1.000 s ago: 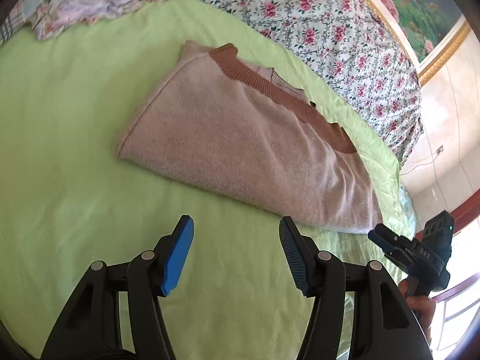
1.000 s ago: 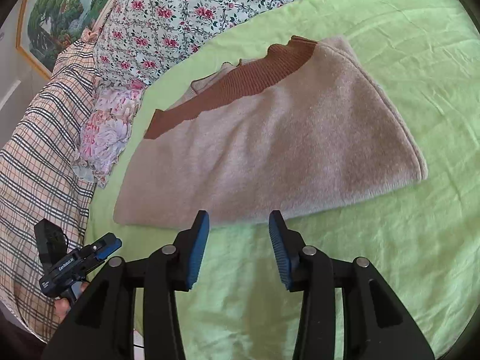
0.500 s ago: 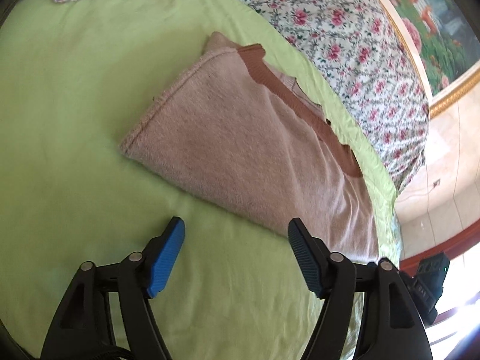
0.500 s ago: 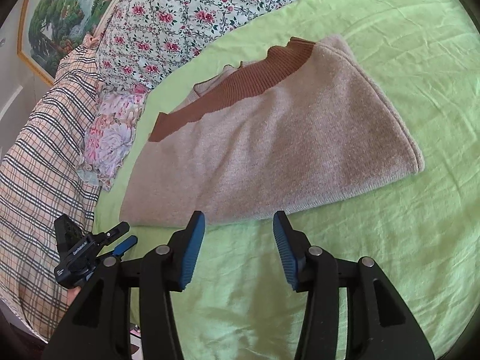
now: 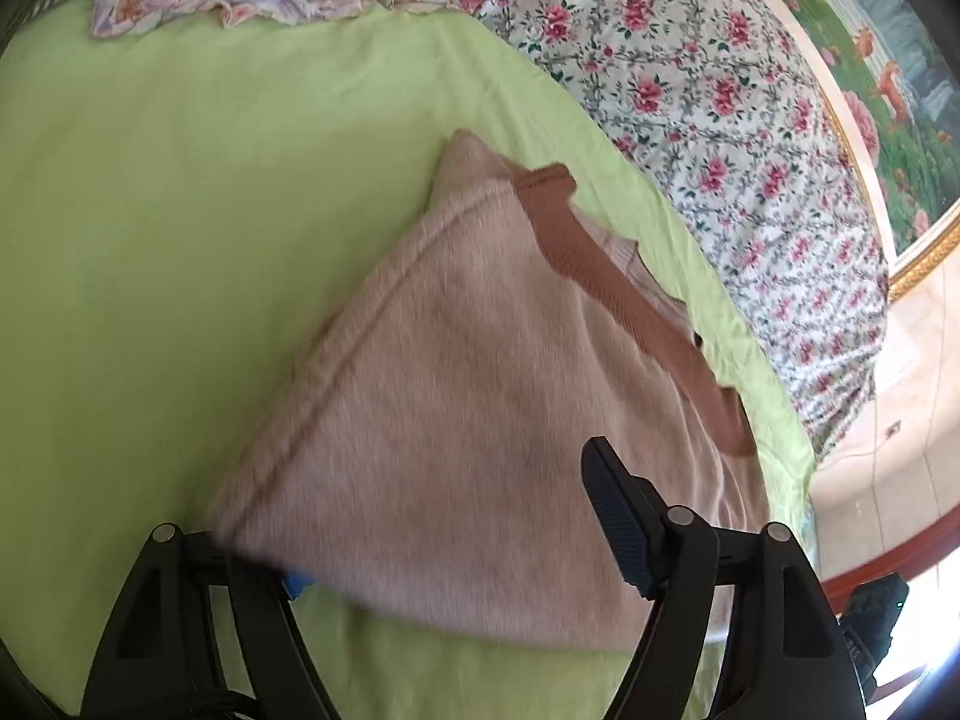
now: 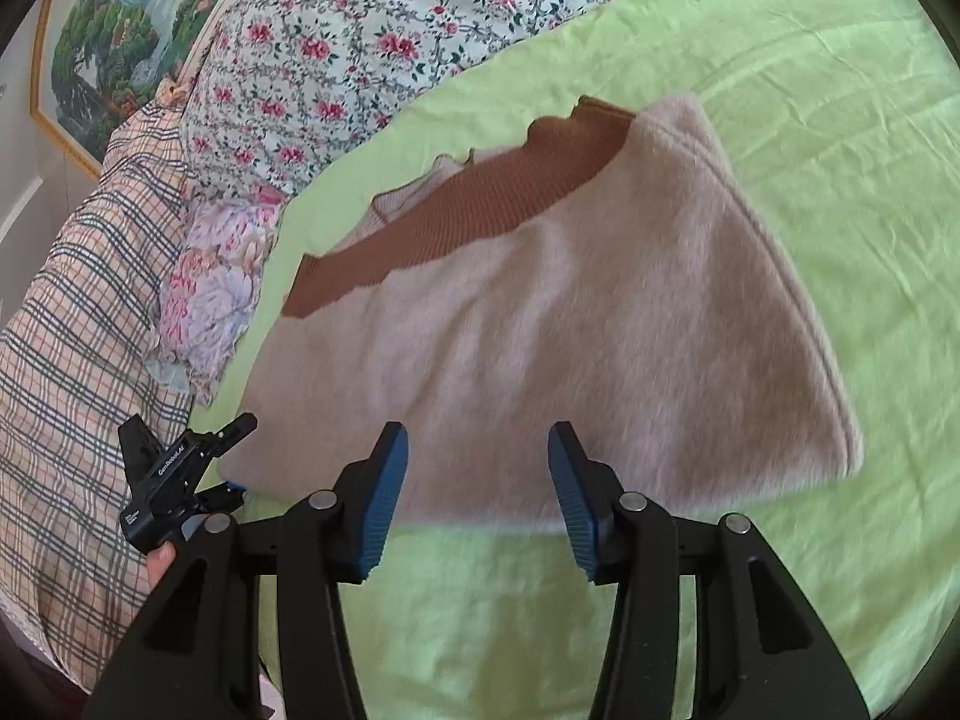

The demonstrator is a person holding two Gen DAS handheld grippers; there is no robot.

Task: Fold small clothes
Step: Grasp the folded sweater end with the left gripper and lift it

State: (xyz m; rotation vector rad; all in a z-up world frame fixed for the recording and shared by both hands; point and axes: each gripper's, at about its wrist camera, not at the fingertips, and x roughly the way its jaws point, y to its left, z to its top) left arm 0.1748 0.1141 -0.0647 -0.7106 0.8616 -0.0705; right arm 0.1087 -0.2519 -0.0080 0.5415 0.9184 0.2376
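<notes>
The folded sweater (image 5: 456, 396) lies lengthwise along the bed's (image 5: 150, 192) near edge; left gripper (image 5: 444, 534) closing over its corner, right gripper (image 6: 477, 501) half-wide, empty.

Both views are bright with soft daylight and colours read cleanly. In the left wrist view a blown-out white glare (image 5: 936, 675) sits at the bottom right corner, low and right of the folded beige sweater (image 5: 456, 420), so light seems to enter from that side. Shadows are faint: only a thin dark edge lies under the sweater's near hem on the green sheet (image 5: 150, 240). The sweater is smeared by motion blur in the left wrist view, and its fuzzy surface (image 6: 570, 330) is slightly soft in the right wrist view. Fisheye distortion bends the floral quilt (image 6: 372, 18) and framed painting (image 5: 870, 60) toward black vignetted corners.
</notes>
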